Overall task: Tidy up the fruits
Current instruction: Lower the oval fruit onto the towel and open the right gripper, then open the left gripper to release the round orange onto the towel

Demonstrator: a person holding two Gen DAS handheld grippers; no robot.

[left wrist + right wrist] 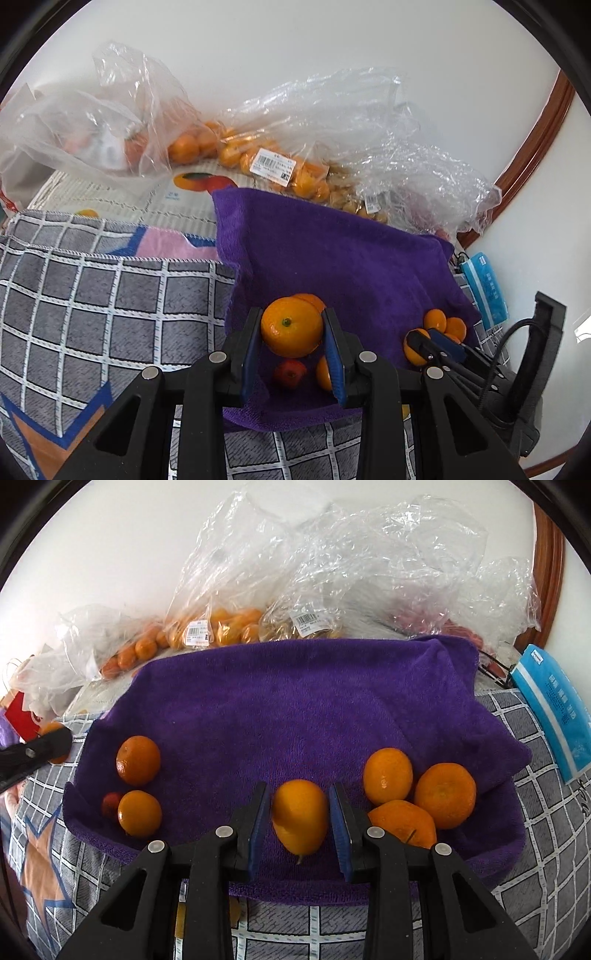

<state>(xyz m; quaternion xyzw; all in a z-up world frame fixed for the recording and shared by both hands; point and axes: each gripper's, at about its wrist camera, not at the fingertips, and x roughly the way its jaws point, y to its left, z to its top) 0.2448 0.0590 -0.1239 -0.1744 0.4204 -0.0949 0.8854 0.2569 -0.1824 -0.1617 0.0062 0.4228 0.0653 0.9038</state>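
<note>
My left gripper (291, 325) is shut on a mandarin (291, 326) and holds it above the left part of the purple towel (332, 251). Below it lie a small red fruit (290, 373) and other mandarins (323, 373). My right gripper (299, 812) is shut on an oval orange fruit (300, 814) over the towel's front (295, 701). Three mandarins (445, 794) lie grouped right of it. Two mandarins (138, 760) and a red fruit (110, 803) lie at the left. The right gripper also shows in the left wrist view (424, 341).
Clear plastic bags of mandarins (266, 155) and other fruit (310, 624) lie along the back by the white wall. A grey checked cloth (92, 295) covers the surface under the towel. A blue packet (554, 709) lies at the right edge.
</note>
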